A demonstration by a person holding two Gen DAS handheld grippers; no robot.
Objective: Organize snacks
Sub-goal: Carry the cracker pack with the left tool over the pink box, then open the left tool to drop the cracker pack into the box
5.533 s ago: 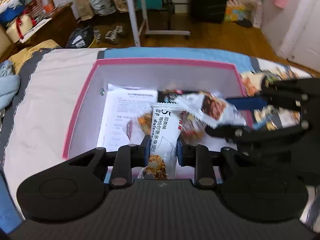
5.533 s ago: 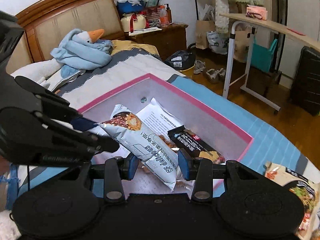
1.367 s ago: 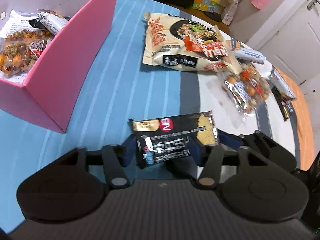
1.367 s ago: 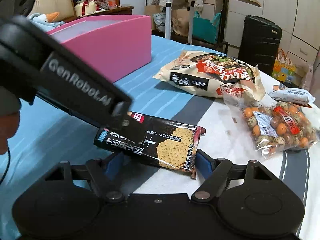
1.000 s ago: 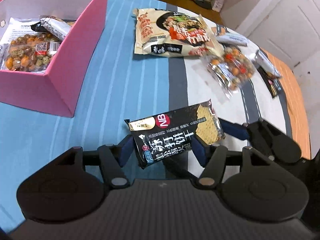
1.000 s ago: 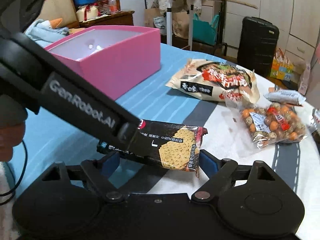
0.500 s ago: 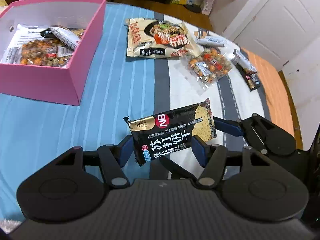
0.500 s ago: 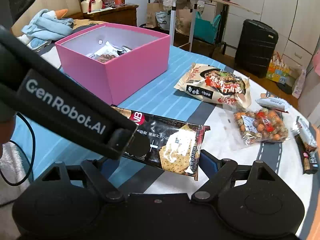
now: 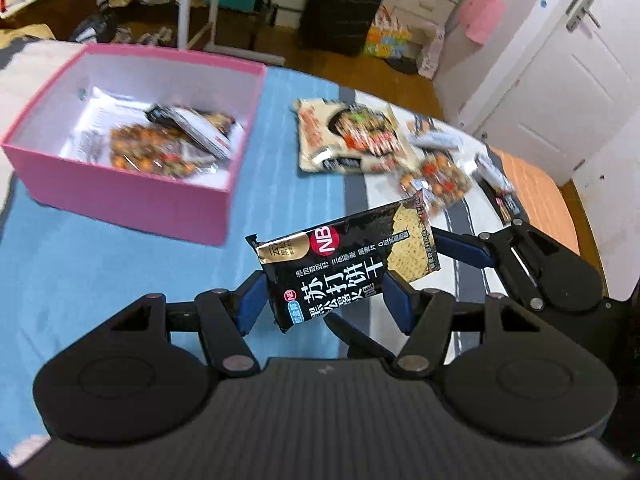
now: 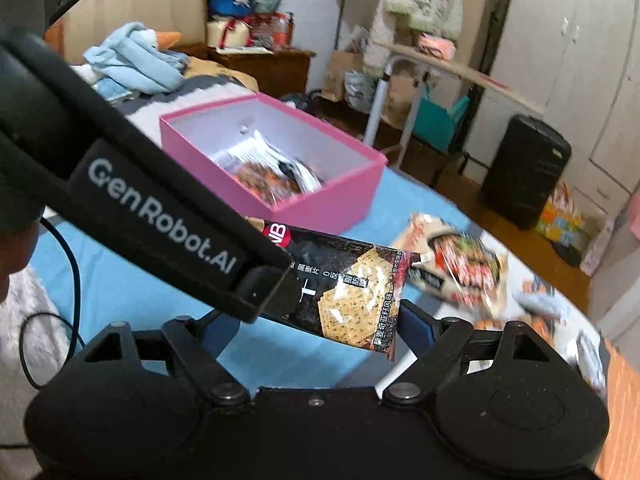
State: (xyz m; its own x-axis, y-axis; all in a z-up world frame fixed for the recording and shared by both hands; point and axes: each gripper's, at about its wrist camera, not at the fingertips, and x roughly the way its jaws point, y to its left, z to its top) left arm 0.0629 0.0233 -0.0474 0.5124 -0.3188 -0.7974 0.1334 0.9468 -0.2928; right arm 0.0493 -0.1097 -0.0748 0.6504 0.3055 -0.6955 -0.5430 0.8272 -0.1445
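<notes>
Both grippers have lifted the black cracker packet (image 9: pixel 344 268) well clear of the blue striped bedspread (image 9: pixel 100 264) since a second ago, so the pink box (image 9: pixel 132 200) has slid into fuller view at the upper left of the left wrist frame, with its snacks showing inside. Left gripper (image 9: pixel 322 304) has its blue pads clamped on the lower end of the packet at a middling width. Right gripper (image 10: pixel 316 326) holds the same packet by its cracker-picture end, jaws spread wide around it; it shows up at centre right in the left wrist view. Packet hangs in mid-air at the centre of both frames, tilted. Noodle bag (image 9: pixel 352 140) and a clear bag of nuts (image 9: pixel 436 180) lie on the bedspread at upper right, pretty blurred.
</notes>
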